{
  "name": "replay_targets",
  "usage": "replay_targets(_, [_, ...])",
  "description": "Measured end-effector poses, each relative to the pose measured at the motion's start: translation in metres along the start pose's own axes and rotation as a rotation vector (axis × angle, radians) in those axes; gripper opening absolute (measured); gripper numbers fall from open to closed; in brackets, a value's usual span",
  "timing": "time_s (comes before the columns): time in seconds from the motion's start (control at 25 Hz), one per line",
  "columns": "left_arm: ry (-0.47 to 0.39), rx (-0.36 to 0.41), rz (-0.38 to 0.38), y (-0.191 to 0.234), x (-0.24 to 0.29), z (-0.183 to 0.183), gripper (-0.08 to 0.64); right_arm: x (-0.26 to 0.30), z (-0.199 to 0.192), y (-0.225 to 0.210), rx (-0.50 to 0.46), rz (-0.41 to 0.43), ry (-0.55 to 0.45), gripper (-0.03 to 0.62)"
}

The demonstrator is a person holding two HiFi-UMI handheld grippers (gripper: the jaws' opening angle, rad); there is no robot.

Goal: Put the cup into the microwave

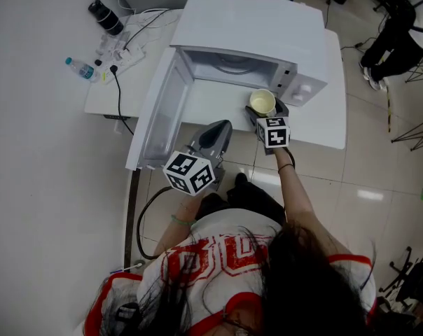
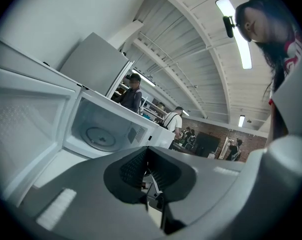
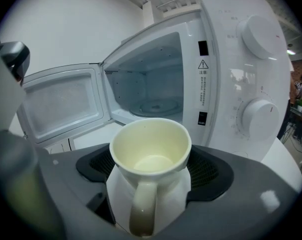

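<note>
"Standing where, the cup?"
"On the table beside the open microwave, between the right gripper's wide jaws, seemingly unpinched. Left gripper closed, empty."
"Handling?"
"Likely rigid, smooth, breakable ceramic. Squeeze its body, below the rim."

White shirt with red lettering, long dark hair, dark right wristband (left wristband green)

One cup, one microwave, two grippers, one table, one water bottle.
</note>
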State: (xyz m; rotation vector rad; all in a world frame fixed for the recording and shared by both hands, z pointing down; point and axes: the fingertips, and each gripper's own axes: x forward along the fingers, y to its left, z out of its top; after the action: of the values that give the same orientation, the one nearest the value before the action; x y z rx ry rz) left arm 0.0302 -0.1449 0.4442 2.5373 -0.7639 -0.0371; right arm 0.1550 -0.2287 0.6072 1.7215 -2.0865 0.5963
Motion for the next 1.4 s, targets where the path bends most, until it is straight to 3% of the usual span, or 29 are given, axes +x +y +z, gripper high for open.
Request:
replay_targets(0.44, [0.086,0.108,-0.009,-0.003,0.022,-0.03,-0.006,0.013,0.001,-0.002,-0.03,-0.01,-0.026,0.437])
replay_targets(0.76, [0.071,0.206,-0.007,0.009,0.042,-0.046,-0.006,0.014,0.005,-0.001,-0.049,0.002,-0.03,0.445])
replay_targets(1.4, [0.106,0.245,-0.001,0.018,0.054,-0.066,-0.006,-0.003,0.009,0.015,-0.063,0.086,-0.033,0.443])
